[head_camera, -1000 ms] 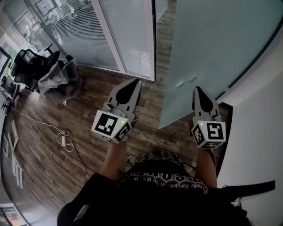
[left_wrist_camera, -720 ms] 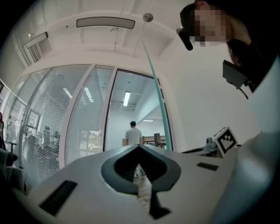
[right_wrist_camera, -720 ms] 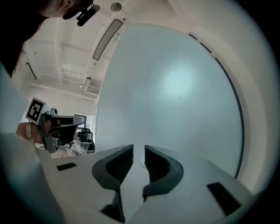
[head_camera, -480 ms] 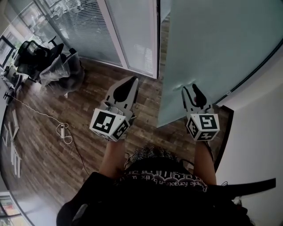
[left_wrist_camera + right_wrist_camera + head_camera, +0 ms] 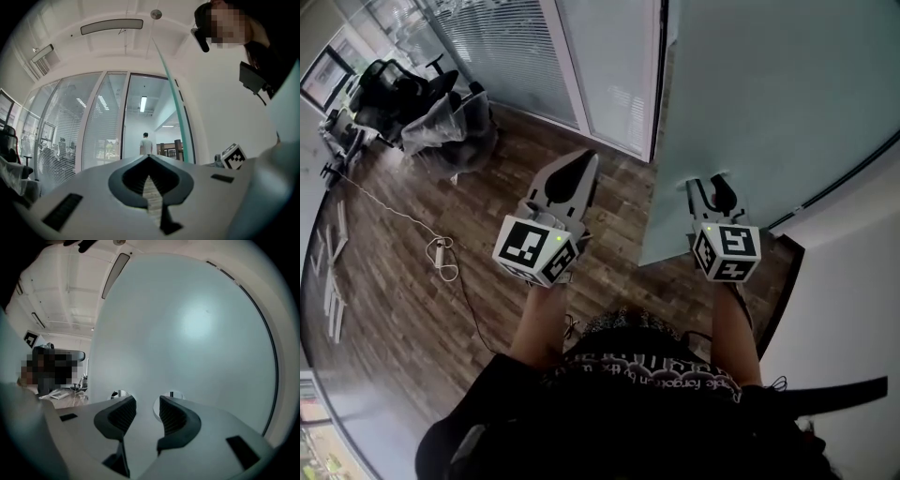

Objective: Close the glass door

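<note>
The right gripper has its 2 jaws wide apart. They have just been opening. Nothing is pinched between them. Only the pale door shows in the gap. The tips sit very close to 2 small round metal pieces on the glass door. I cannot tell if the tips touch them. The gripper points almost level at the door. A cube with black and white squares sits at its back end.

The left gripper has its jaws closed together. It holds nothing. It points at the doorway and touches nothing. It has a cube of its own.

The glass door is big, milky and pale green. It stands right in front of the right gripper. In the left gripper view, its thin green edge shows at the right side of the doorway, and the doorway is open. Far off in the hall, a person stands with their back turned.

To the left of the door is a glass wall with blinds. The floor is dark wood. A white cable lies on it, well apart from both grippers. Black chairs stand by the glass wall. A white wall is on the right.
</note>
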A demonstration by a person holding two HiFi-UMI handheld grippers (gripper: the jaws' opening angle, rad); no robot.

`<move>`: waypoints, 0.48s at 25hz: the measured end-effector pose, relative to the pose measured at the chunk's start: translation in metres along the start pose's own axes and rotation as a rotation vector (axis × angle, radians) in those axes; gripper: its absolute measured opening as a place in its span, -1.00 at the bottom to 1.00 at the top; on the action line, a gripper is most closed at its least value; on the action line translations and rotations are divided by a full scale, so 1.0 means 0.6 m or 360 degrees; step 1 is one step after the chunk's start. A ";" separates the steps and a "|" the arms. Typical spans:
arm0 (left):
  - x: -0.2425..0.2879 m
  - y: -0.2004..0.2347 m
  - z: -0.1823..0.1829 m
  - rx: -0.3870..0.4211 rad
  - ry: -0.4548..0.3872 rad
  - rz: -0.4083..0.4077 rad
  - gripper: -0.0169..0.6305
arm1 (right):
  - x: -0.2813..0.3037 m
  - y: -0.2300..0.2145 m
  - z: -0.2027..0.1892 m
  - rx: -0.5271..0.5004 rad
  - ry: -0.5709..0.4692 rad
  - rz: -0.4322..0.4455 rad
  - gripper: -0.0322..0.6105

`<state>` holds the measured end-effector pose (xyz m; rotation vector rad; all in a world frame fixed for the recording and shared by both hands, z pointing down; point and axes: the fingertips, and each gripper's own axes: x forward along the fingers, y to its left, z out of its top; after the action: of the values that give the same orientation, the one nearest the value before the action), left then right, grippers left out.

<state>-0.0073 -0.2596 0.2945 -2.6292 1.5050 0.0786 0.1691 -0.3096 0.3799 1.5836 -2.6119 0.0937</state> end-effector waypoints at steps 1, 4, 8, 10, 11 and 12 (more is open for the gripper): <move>-0.001 -0.001 0.001 0.0000 0.0000 0.0009 -0.94 | 0.003 0.002 0.001 -0.0005 0.0002 0.0011 -0.44; -0.004 -0.005 0.004 -0.0002 0.0000 0.0036 -0.94 | 0.007 0.003 0.000 -0.0006 0.0014 0.0042 -0.50; -0.011 -0.006 0.001 0.0013 0.0008 0.0066 -0.94 | 0.012 0.001 -0.003 -0.0004 0.0013 0.0030 -0.50; -0.019 -0.007 0.001 0.0015 0.0006 0.0092 -0.94 | 0.013 0.001 -0.003 -0.0006 0.0015 0.0021 -0.50; -0.023 -0.008 0.001 0.0015 0.0005 0.0107 -0.94 | 0.015 0.001 -0.003 -0.0007 0.0013 0.0022 -0.50; -0.026 -0.008 0.001 0.0014 0.0005 0.0123 -0.94 | 0.018 0.001 -0.002 -0.0008 0.0010 0.0026 -0.50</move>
<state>-0.0111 -0.2437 0.2955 -2.5655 1.6037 0.0739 0.1635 -0.3184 0.3820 1.5577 -2.6185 0.0927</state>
